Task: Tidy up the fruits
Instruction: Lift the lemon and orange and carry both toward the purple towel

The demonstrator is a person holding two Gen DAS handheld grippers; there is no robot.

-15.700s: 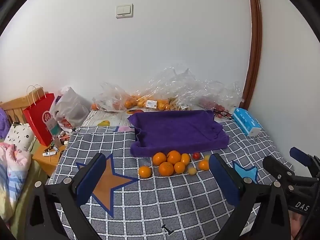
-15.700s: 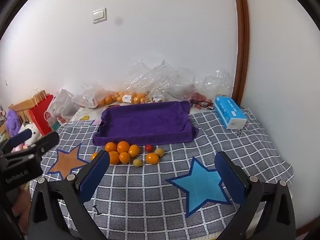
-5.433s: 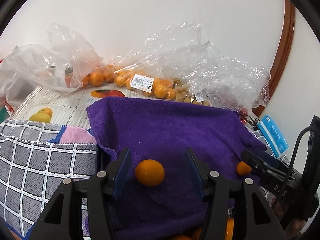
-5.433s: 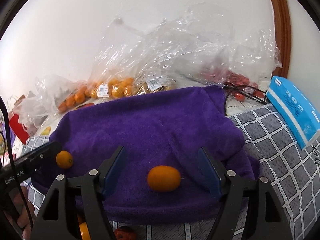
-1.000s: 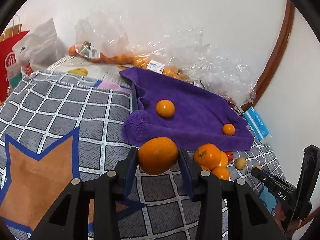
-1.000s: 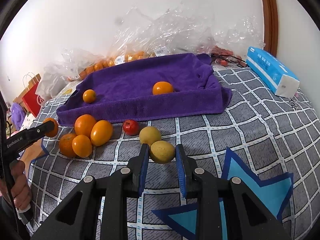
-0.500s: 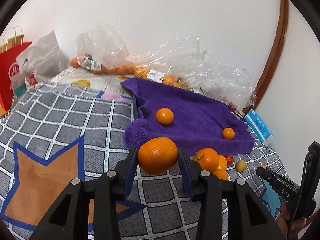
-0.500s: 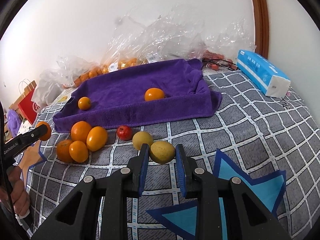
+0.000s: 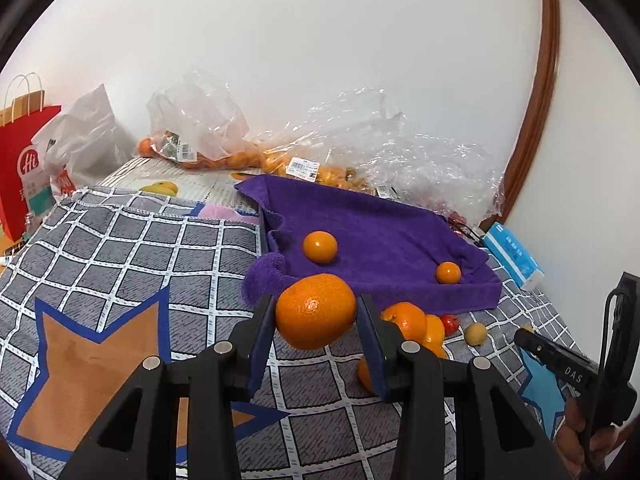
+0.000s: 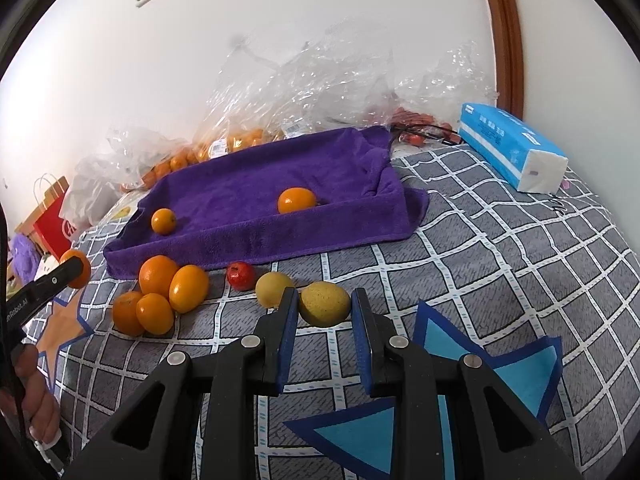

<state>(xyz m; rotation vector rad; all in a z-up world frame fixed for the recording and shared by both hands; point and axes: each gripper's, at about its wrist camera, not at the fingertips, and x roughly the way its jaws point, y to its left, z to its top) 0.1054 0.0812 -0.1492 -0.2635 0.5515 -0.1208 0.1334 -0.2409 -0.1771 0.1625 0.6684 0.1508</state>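
My left gripper [image 9: 316, 312] is shut on a large orange [image 9: 315, 311] and holds it above the checked cloth, just short of the purple towel-lined tray [image 9: 384, 240]. My right gripper [image 10: 325, 305] is shut on a yellow-green fruit [image 10: 325, 304], lifted in front of the tray [image 10: 260, 236]. Two small oranges [image 10: 163, 221] [image 10: 297, 200] lie in the tray. Several oranges [image 10: 158, 292], a red fruit [image 10: 241, 275] and a yellow fruit [image 10: 272, 289] lie on the cloth before the tray.
Clear plastic bags of fruit [image 9: 248, 156] line the wall behind the tray. A blue tissue pack [image 10: 512, 146] lies at the right. A red paper bag [image 9: 22, 168] and a white bag stand at the left edge of the bed.
Both grippers have risen a little with their fruit still held. The left gripper with the orange has drawn slightly nearer the tray.
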